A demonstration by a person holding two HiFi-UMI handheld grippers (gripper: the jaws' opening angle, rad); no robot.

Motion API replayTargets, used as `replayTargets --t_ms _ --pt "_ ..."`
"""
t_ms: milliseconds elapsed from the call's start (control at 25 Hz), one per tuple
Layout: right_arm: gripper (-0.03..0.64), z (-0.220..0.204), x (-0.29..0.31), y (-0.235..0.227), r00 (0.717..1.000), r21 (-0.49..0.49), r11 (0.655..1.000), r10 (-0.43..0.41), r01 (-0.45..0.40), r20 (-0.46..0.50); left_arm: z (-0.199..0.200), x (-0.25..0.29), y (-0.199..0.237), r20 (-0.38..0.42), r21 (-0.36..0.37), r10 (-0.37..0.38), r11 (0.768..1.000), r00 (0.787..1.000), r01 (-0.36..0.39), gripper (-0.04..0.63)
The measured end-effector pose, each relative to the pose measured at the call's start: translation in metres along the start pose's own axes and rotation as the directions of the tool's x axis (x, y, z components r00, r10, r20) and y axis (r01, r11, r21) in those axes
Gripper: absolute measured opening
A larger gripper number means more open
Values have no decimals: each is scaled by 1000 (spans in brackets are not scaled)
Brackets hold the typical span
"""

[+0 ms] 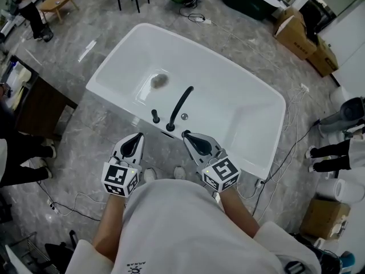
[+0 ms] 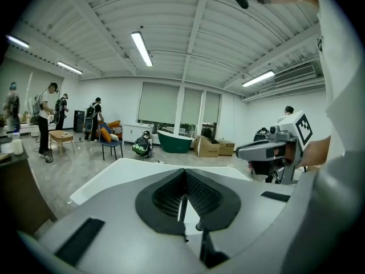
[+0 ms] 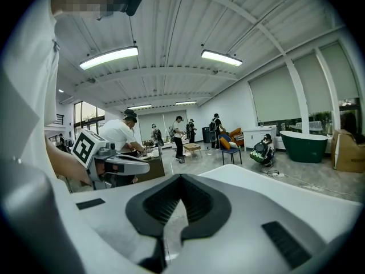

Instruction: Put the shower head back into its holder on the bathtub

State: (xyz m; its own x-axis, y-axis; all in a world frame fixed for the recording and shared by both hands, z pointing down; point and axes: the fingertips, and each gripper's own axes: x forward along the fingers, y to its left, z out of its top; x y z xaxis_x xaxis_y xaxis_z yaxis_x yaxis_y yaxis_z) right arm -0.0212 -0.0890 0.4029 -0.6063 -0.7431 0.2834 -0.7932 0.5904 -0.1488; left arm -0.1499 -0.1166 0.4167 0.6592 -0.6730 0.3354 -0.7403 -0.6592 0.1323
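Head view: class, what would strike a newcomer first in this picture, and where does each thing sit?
The big white bathtub fills the middle of the view, with a curved black fitting rising from its near rim. Just below that rim, the left gripper and the right gripper point towards the tub side by side, their fingers shut and holding nothing.

The left gripper [image 2: 183, 181] is closed, empty, before the white bathtub [image 2: 114, 172].

The little round thing [image 1: 183, 117] on the bathtub [image 1: 245, 113] rim is too small to tell, maybe a holder. The right gripper [image 1: 186, 135] hides part of the near rim. A person [image 1: 28, 150] is cut off at left.
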Motion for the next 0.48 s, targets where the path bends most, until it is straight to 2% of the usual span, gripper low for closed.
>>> replayTargets --t_ms 480 --pt "17 4 8 3 999 -9 999 -35 35 5 3 -2 12 6 5 -25 1000 1000 25 9"
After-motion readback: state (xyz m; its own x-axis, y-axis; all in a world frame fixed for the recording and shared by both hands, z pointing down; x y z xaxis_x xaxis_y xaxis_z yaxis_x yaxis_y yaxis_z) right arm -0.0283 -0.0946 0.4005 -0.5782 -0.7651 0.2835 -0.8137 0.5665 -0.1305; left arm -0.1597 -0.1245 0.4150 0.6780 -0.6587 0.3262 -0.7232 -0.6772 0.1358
